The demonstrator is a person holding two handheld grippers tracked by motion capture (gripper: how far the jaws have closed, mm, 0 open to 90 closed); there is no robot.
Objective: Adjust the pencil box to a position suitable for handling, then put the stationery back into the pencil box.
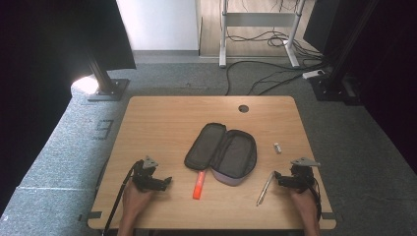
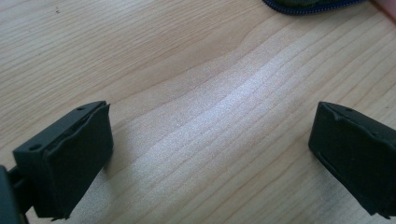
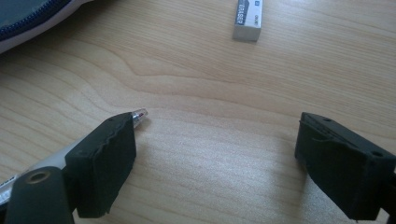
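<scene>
Nearest the person, both hands rest at the front edge of the worktop. The left claw sits with its jaws spread wide over bare wood, holding nothing. The right claw is likewise agape and empty, but a silver pen lies just beside it, its clear tip poking past one jaw, so that pen looks like the next pick. Between the hands lies an orange marker, close against the unzipped pencil case, which lies splayed flat as if ready to be filled. A little beyond the right claw, a white eraser waits apart.
</scene>
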